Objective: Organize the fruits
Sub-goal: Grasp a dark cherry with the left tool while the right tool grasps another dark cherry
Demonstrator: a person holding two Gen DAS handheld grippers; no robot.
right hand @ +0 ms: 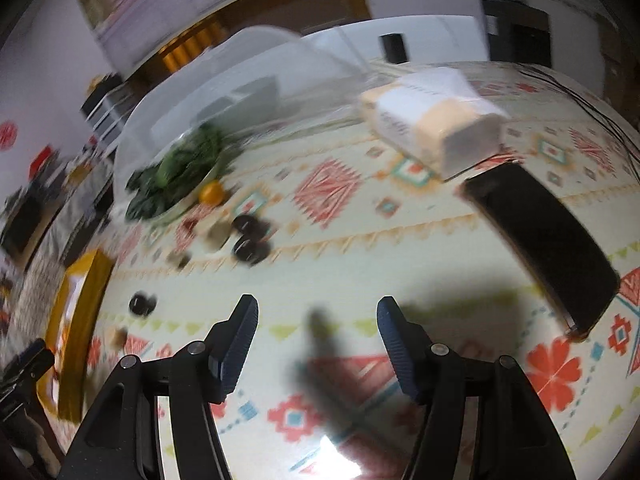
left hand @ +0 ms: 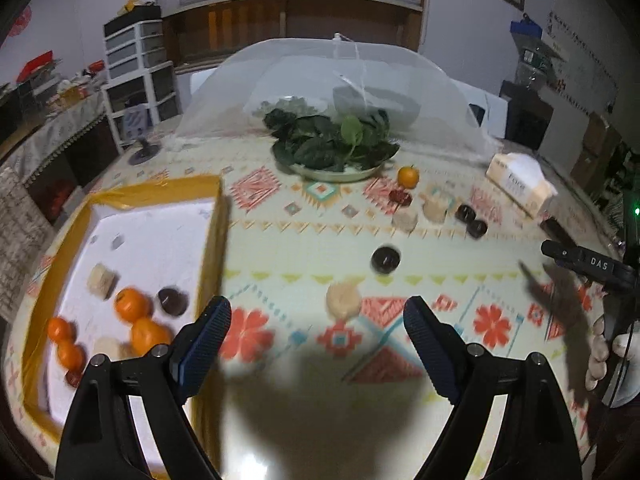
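pale fruit (left hand: 345, 299) ahead between spread left fingers (left hand: 216, 320)

Tabletop (left hand: 304, 236): glossy printed cover, smooth, w/ light glare near camera. Left tool (left hand: 316, 320) & right tool (right hand: 316, 340): matt black plastic arms, ribbed blue pads, metal rivets. Tray (left hand: 218, 216): yellow taped rim, white matt liner. Food cover (left hand: 360, 76): fine white mesh. Oranges (left hand: 132, 304): smooth peel. Tissue pack (right hand: 436, 120): soft plastic wrap
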